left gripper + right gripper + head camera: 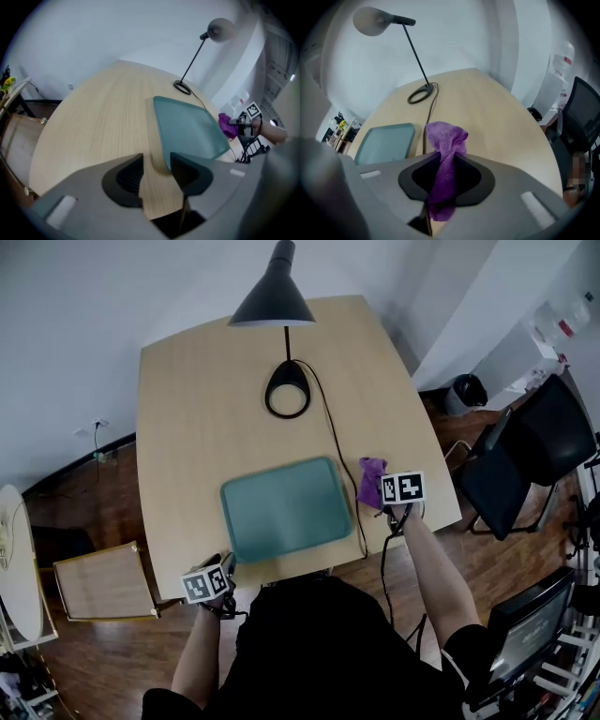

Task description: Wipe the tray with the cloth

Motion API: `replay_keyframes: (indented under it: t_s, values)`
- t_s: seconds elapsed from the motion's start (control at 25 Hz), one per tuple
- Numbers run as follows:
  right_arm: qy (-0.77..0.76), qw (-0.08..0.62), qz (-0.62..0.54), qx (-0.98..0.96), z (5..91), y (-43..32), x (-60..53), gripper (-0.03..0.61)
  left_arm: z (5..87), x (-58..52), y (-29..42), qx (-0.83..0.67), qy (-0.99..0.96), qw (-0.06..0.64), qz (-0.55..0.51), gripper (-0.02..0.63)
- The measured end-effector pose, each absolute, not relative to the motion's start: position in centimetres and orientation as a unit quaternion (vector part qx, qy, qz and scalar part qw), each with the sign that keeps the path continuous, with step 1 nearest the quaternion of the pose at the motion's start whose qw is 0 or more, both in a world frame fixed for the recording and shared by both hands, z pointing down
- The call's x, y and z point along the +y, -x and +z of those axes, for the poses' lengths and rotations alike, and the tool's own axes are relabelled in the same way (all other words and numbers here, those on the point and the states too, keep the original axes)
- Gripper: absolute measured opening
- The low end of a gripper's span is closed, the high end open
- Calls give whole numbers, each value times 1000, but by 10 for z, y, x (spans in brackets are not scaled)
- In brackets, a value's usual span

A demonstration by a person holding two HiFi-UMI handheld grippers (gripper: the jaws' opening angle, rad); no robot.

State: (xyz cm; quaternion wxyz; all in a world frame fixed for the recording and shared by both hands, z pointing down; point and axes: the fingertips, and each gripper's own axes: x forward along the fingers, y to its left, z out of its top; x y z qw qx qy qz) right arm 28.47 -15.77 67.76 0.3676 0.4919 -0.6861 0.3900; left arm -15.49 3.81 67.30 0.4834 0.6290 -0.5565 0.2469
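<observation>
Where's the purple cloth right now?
In the head view, the purple cloth is clamped in the right gripper, just right of the teal tray.

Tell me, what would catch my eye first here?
Probably the purple cloth, pinched in the right gripper just right of the teal tray, which lies at the near edge of the wooden table. Next, the black lamp standing at the table's far end. The left gripper sits open and empty by the tray's near left corner.
</observation>
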Motion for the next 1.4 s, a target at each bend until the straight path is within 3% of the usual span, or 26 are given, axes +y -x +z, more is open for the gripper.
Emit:
replay_keyframes:
  t_s: [0.2, 0.44, 0.52, 0.64, 0.92, 1.12, 1.4]
  values:
    - [-478, 378, 394, -688, 709, -297, -160, 98, 655, 49, 148, -577, -619, 479, 233, 199]
    - [-497, 252, 410, -722, 659, -308, -159, 183, 625, 69, 150, -609, -611, 465, 201, 199]
    - [-540, 212, 382, -720, 626, -324, -151, 174, 613, 71, 161, -624, -608, 452, 189, 199]
    - [-572, 152, 326, -737, 568, -328, -133, 103, 593, 69, 180, -646, -610, 427, 168, 199]
    - [-527, 6, 313, -790, 468, -274, -59, 103, 522, 69, 172, -639, -682, 346, 82, 196]
    - [-529, -18, 250, -811, 409, -238, 29, 103, 478, 128, 158, -612, -735, 288, 43, 196]
    - [-525, 7, 169, -834, 367, -211, 122, 103, 439, 200, 124, -581, -776, 242, 36, 196]
